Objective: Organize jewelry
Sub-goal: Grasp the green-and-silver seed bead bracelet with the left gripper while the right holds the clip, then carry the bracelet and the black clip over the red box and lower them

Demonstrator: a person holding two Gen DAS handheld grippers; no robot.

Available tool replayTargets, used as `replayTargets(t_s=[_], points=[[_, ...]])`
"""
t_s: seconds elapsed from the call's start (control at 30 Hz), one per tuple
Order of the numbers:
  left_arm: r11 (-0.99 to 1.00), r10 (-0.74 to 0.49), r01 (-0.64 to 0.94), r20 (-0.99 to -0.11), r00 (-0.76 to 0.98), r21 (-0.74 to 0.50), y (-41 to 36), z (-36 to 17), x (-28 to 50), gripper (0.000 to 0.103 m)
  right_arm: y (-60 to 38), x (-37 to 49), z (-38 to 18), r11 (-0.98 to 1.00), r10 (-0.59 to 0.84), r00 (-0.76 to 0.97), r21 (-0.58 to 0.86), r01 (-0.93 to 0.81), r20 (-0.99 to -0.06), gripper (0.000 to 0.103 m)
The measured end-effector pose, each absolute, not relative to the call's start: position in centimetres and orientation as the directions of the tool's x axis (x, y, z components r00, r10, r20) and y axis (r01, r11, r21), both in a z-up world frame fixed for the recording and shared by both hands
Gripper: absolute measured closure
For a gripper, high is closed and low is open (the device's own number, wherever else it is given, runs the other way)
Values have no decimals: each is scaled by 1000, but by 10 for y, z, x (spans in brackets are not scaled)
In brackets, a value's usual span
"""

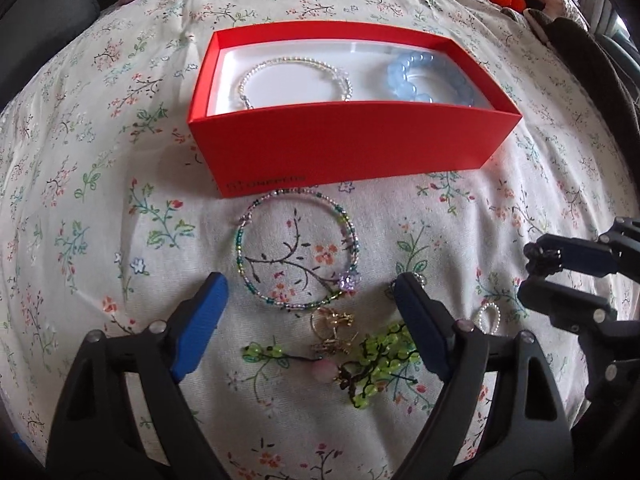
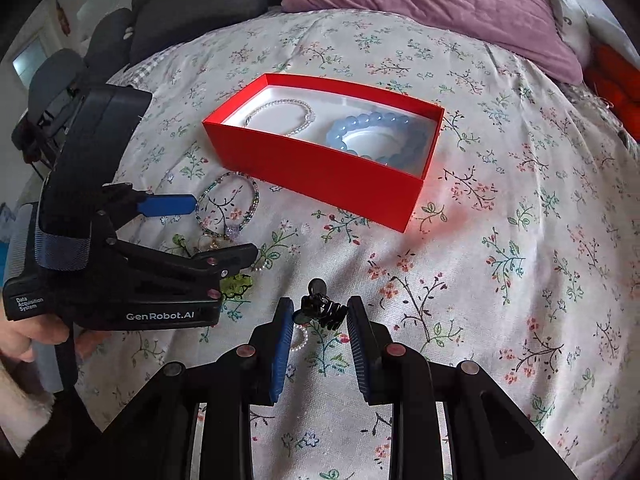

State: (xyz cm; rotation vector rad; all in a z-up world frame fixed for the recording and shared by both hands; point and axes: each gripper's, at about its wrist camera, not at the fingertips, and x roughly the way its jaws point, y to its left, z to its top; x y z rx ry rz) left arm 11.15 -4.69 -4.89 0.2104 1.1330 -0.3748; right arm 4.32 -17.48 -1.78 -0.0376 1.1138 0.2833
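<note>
The red box (image 1: 344, 148) sits open on the floral bedspread (image 1: 120, 200), and two pieces lie on its white floor: a pearl bracelet (image 1: 294, 80) toward the left end and a chunky blue bead bracelet (image 1: 430, 80) toward the right, apart from each other. In front of the box, out on the bedspread, lies a multicoloured beaded bangle (image 1: 298, 256) with a small purple flower charm, its far edge just beside the box's front wall. Nearer the camera there's a cluster: gold earrings (image 1: 332, 328), then a tangle of green beads (image 1: 380, 364) on dark cord with a pink bead beside it, and off to the right a small pearl ring (image 1: 486, 318). The left gripper (image 1: 312, 312) points down over this cluster with its blue pads spread wide, released, nothing pressed between them; the gold earrings and green beads lie in the gap below. A hand (image 2: 24, 336) shows at the edge of the right wrist view, holding that tool's black body. The right gripper (image 2: 320, 320) is off to the side, narrowed around a small black hair clip (image 2: 322, 310) held above the cloth; the clip sits at the tips and the pads look to be gripping it, with another pearl loop (image 2: 302, 340) lying on the bedspread beneath. A purple pillow (image 2: 440, 8) lies at the head of the bed
</note>
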Motion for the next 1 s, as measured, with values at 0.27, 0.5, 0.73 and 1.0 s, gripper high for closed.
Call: replayTargets(t_s=[0.27, 0.5, 0.73, 1.0], points=[[939, -152, 343, -908, 391, -9, -39, -46, 112, 43, -178, 43, -16, 966, 198, 412, 105, -236, -889, 75], [938, -152, 346, -908, 390, -8, -34, -45, 110, 77, -179, 47, -19, 969, 188, 408, 102, -224, -893, 75], [938, -194, 342, -906, 375, -59, -27, -43, 110, 97, -177, 47, -19, 969, 188, 411, 101, -225, -892, 75], [932, -225, 353, -892, 392, -80, -20, -29, 106, 97, -174, 50, -15, 968, 189, 422, 96, -232, -887, 75]])
